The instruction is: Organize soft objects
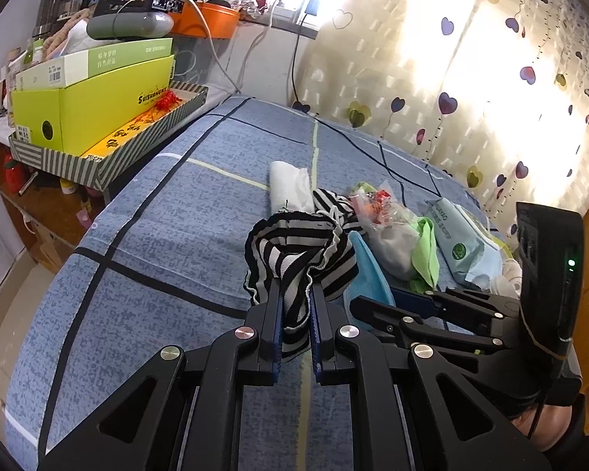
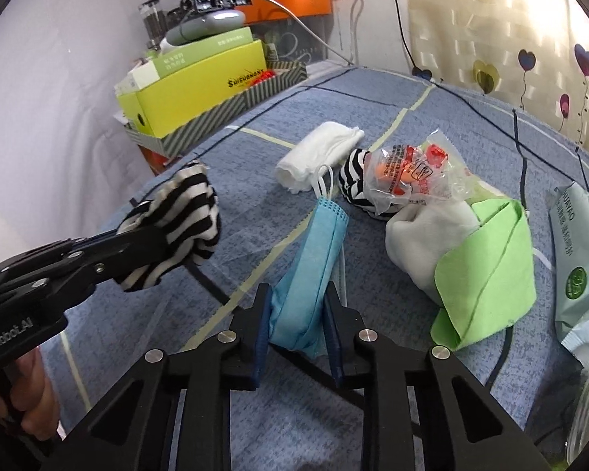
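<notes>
On the blue checked bed sheet (image 2: 145, 353) lies a heap of soft things. My left gripper (image 1: 296, 290) is shut on a black-and-white striped cloth (image 1: 294, 251), which bunches above its fingers; from the right wrist view that cloth (image 2: 176, 212) hangs just above the sheet. My right gripper (image 2: 297, 294) is shut on the near end of a blue face mask (image 2: 318, 243), whose ear loops trail toward a rolled white cloth (image 2: 318, 153). A second striped piece (image 2: 355, 180) lies under a clear plastic bag (image 2: 408, 172). A white cloth (image 2: 428, 235) and a green cloth (image 2: 487, 259) sit to the right.
A pale wipes pack (image 2: 577, 259) lies at the far right of the bed. Beyond the bed's left edge a striped tray (image 1: 78, 168) holds a yellow box (image 1: 98, 110), with cluttered shelves behind. A heart-patterned curtain (image 1: 471, 78) hangs along the far side.
</notes>
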The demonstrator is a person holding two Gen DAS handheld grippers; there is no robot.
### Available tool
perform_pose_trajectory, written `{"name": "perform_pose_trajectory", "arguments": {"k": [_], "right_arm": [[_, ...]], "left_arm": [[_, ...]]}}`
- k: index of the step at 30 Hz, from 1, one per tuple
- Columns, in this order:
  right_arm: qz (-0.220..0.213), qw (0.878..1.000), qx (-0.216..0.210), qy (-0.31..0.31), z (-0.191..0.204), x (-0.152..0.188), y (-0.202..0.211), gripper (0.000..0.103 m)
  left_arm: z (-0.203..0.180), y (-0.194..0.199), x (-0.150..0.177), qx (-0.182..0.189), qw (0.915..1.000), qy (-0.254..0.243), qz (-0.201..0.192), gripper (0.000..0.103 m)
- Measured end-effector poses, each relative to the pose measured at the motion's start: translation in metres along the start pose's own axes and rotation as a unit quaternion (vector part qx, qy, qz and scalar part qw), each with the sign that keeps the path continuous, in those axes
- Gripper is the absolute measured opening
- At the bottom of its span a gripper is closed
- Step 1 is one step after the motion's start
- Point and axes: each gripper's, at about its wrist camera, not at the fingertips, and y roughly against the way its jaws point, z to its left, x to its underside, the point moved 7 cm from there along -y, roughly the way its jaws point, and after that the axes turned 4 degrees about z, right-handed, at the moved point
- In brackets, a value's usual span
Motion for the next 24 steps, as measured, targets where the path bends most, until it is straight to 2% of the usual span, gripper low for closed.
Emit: {"name": "perform_pose_trajectory", "arguments": {"k": [10,24], "right_arm": [[-0.048,0.999,-0.002,0.004,0.003,0.011,0.054,0.023],[-0.092,0.996,0.008,-0.011,-0.015,0.027,0.109,0.023]], "left_arm": [[-0.026,0.012,0.001,-0.001,0.9997,-0.023,-0.008,0.012],[-0.066,0.014,0.002,-0.003,0.9983,-0.058,-0.004,0.012]]}}
